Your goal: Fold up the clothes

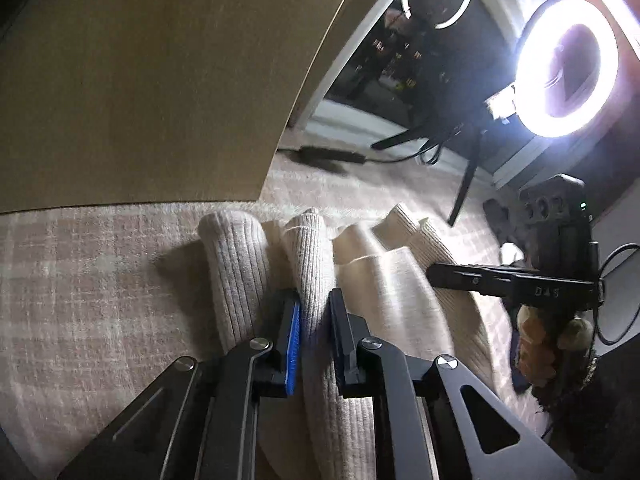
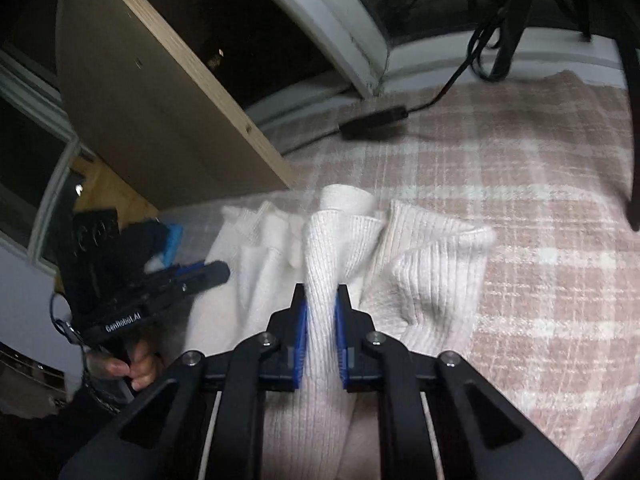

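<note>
One cream ribbed knit garment (image 2: 420, 272) lies bunched on the pink-and-white plaid rug (image 2: 540, 240), beside a pale wooden board (image 1: 140, 80). Two tongs are in play: the left tongs (image 1: 314, 312) are pinched on one ribbed fold, the right tongs (image 2: 320, 312) on another. This looks like a lift mid-fold; carrying both pinched edges together, level and taut, seems called for, though which fold this is cannot be told

left tool (image 1: 314, 320): black linkage, silver screws, blue pads | right tool (image 2: 321, 312): same | "GenRobot.AI" lettering
</note>
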`<state>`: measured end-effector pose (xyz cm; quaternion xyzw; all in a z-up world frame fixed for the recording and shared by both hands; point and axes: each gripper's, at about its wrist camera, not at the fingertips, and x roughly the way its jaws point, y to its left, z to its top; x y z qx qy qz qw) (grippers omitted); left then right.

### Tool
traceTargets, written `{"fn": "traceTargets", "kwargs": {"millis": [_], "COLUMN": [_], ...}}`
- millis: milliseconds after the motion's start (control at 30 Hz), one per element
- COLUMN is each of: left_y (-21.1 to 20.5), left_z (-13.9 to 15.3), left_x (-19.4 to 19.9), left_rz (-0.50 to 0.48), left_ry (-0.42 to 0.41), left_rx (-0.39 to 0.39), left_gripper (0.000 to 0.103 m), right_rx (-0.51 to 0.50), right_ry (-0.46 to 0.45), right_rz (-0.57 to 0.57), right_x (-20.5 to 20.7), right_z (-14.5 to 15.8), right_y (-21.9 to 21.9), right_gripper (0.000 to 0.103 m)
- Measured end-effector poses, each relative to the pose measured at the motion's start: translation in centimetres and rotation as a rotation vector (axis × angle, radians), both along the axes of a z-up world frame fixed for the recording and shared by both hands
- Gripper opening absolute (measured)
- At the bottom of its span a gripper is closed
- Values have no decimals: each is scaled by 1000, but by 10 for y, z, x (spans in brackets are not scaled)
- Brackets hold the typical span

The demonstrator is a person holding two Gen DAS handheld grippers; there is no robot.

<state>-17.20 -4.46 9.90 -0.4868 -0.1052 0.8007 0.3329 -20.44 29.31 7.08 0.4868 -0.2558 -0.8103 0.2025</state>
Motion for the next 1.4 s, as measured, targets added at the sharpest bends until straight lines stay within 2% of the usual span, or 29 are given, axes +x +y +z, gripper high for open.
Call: {"fn": "traceTargets", "kwargs": {"millis": [133, 200, 300, 367, 433, 533, 600, 633, 667, 700, 733, 833, 900, 1000, 1067, 1133, 1300, 1333, 1367, 1400], "left_y": [-30, -41, -38, -32, -29, -35, -40, -42, -43, -44, -42, -32, -16, 0, 4, 4, 5, 4, 3, 3], "left_z": [16, 12, -15, -25, -24, -6, 8, 12, 13, 12, 10, 1, -4, -18, -27, -32, -32, -32, -33, -34], "left_x": [13, 16, 4, -1, -2, 3, 7, 9, 8, 5, 2, -6, -11, -22, -30, -36, -46, -46, -46, -46], "left_rz": [86, 114, 111, 98, 100, 120, 137, 147, 150, 147, 147, 155, 149, 159, 154, 149, 130, 124, 101, 84], "left_ry": [27, 35, -24, -24, -8, 28, 56, 70, 66, 48, 25, -35, -22, -37, -35, -28, -16, -21, -42, -58], "left_rx": [56, 63, 19, -6, -18, 3, 22, 21, 16, 16, 9, -42, -116, -205, -253, -264, -239, -220, -176, -142], "left_gripper": [11, 11, 11, 16, 18, 20, 30, 40, 46, 47, 47, 47, 49, 52, 66, 71, 68, 56, 36, 33], "right_rx": [-56, -23, 33, 151, 211, 262, 272, 277, 290, 297, 293, 247, 260, 453, 456, 397, 276, 252, 228, 210], "right_ry": [25, 6, -26, -36, -8, 8, 39, 52, 60, 60, 45, -9, -31, -52, -75, -95, -78, -75, -72, -67], "right_rz": [-49, -65, -88, -78, -69, -54, -60, -70, -87, -102, -114, -145, -136, -101, -78, -68, -1, 12, 26, 36], "right_x": [13, 11, 7, 3, 4, 8, 15, 19, 22, 24, 24, 20, 15, 0, -5, -11, -17, -18, -19, -19], "right_z": [12, 3, -11, -22, -19, -5, 7, 13, 18, 20, 19, 14, 12, 4, -3, -11, -14, -15, -16, -16], "right_y": [11, 14, 17, 7, 0, -6, -8, -8, -8, -7, -5, -2, -7, -24, -20, -10, -4, -2, -1, 0], "right_gripper": [11, 11, 11, 11, 12, 14, 20, 33, 42, 57, 61, 61, 62, 63, 63, 63, 63, 47, 35, 29]}}
